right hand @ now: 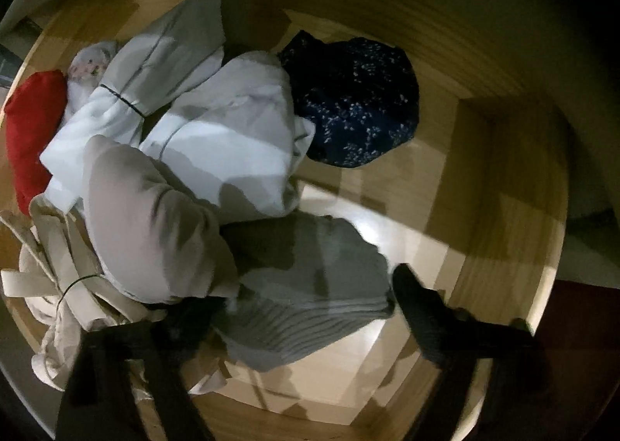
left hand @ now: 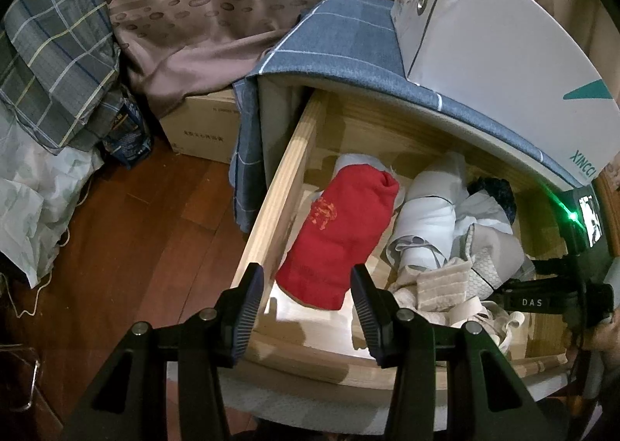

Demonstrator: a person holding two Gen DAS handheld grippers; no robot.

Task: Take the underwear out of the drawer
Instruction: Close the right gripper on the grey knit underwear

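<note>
Now the right tongs [right hand: 310, 297], open, straddle the grey garment [right hand: 310, 286] in the drawer [right hand: 503, 169], needing closing next; left tongs [left hand: 306, 309] hover half-open, empty.

A reddish wooden floor [left hand: 128, 231] runs below a brown curtain [left hand: 217, 7] printed with leaves. A cardboard box [left hand: 201, 127] stands on the floor under the curtain, beside a plaid cloth [left hand: 54, 65]. A blue checked cloth [left hand: 348, 38] covers the cabinet top, bearing a white box [left hand: 500, 65].
</note>
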